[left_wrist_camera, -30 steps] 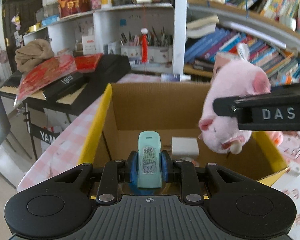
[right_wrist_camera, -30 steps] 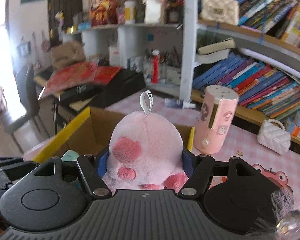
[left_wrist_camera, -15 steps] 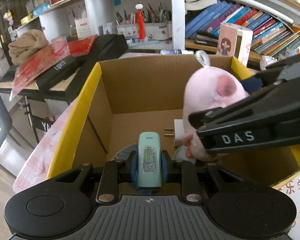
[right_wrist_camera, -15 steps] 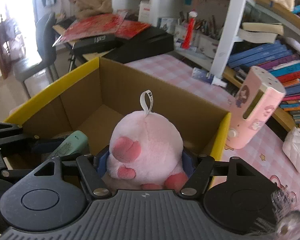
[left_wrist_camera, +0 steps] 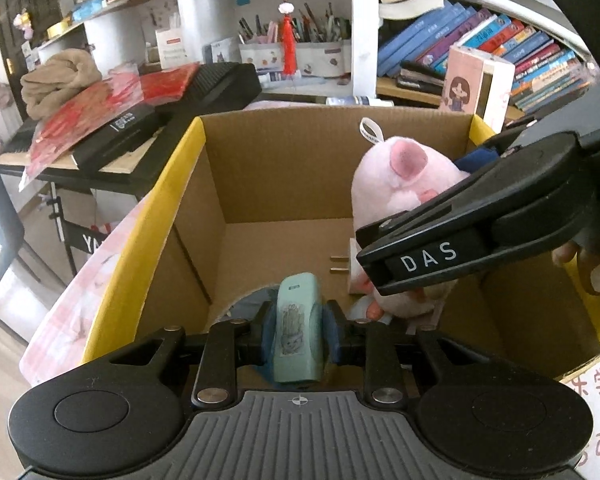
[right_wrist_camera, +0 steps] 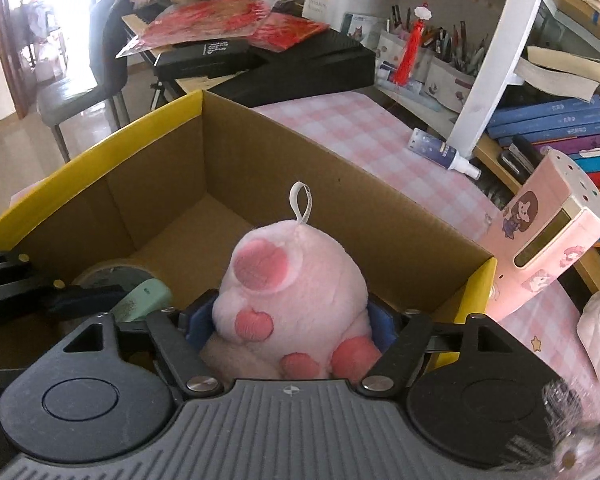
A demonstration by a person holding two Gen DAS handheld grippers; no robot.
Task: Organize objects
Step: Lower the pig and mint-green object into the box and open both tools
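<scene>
Right wrist: tool [right_wrist_camera: 290, 320] squeezes fluffy round plush [right_wrist_camera: 292, 280].

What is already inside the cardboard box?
Inside the box: a white plug and a tape roll on the floor. The pig and both grippers cover the rest of the floor.

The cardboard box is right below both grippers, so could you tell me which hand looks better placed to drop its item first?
Probably the right gripper: its pink plush hangs well inside the cardboard box, above the white plug.
</scene>
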